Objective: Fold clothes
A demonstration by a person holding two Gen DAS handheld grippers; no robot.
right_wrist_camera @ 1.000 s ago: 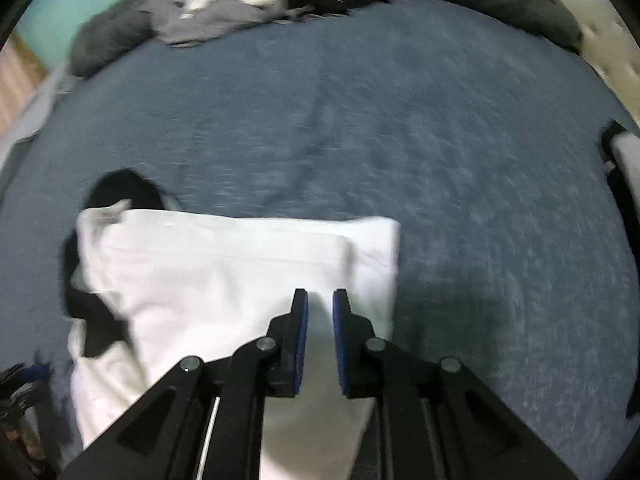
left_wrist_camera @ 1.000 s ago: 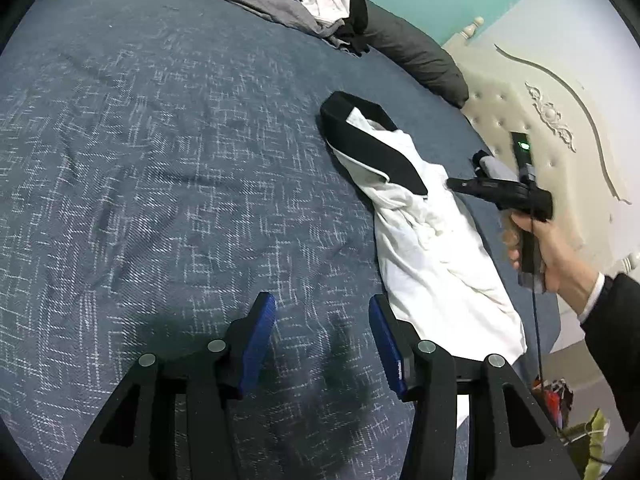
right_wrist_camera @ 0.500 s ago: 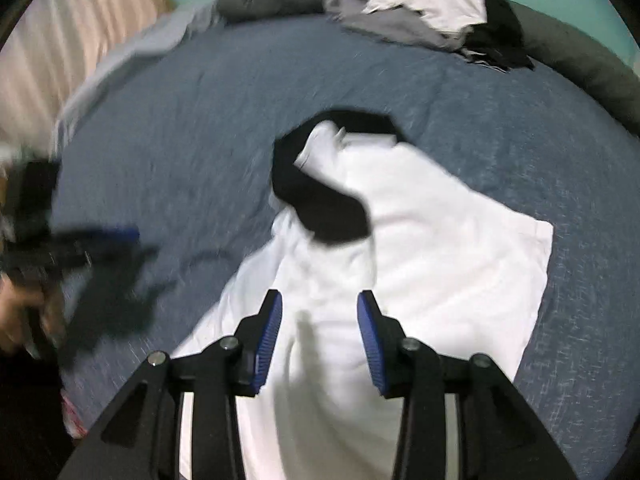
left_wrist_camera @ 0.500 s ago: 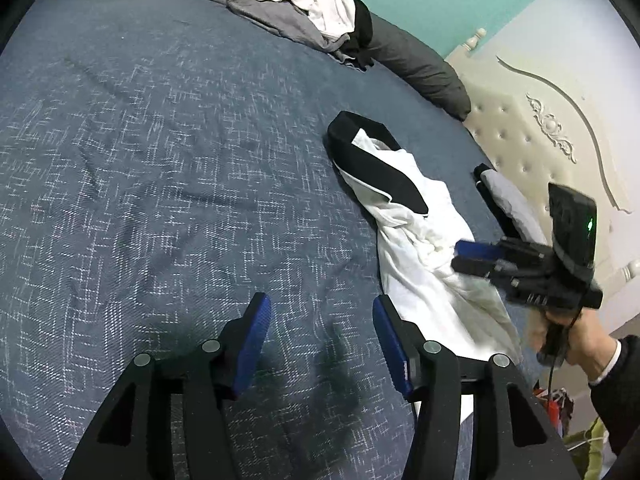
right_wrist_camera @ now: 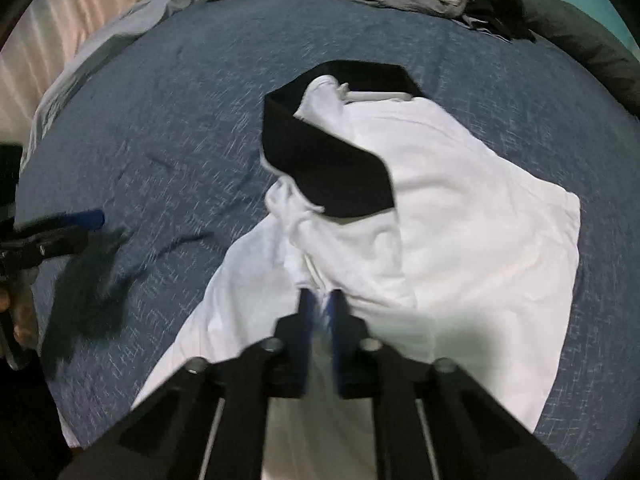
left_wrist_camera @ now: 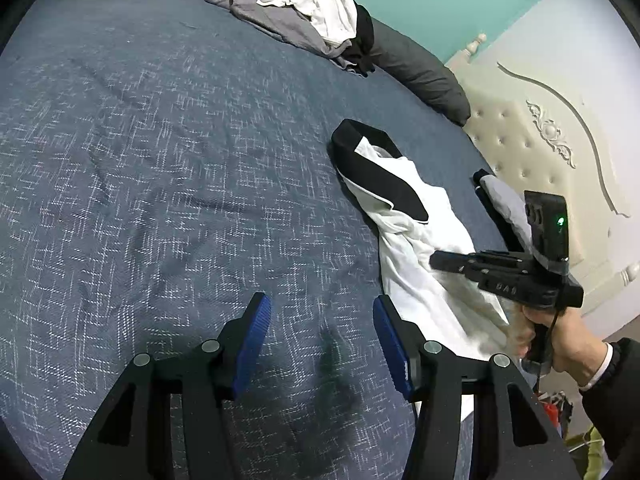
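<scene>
A white shirt (left_wrist_camera: 420, 280) with a black sleeve (left_wrist_camera: 380, 184) lies crumpled on the blue bedspread (left_wrist_camera: 160, 160), at the right of the left wrist view. My left gripper (left_wrist_camera: 320, 336) is open and holds nothing; it hovers over bare bedspread just left of the shirt's hem. In the right wrist view the shirt (right_wrist_camera: 460, 220) fills the middle, with the black sleeve (right_wrist_camera: 328, 168) folded across it. My right gripper (right_wrist_camera: 322, 304) is shut on a bunched fold of white cloth near the shirt's middle. The same gripper (left_wrist_camera: 436, 260) shows over the shirt, held by a hand.
A heap of grey, white and black clothes (left_wrist_camera: 304, 8) rests on dark pillows (left_wrist_camera: 416, 72) at the far edge of the bed. A cream tufted headboard (left_wrist_camera: 540, 152) is at the right, with a folded grey item (left_wrist_camera: 504, 204) beside it. A curtain (right_wrist_camera: 60, 40) hangs at the left.
The right gripper left the shirt's edge, opened, swung round to the shirt's lower side and has now shut on a fold of white cloth. The left gripper barely moved.
</scene>
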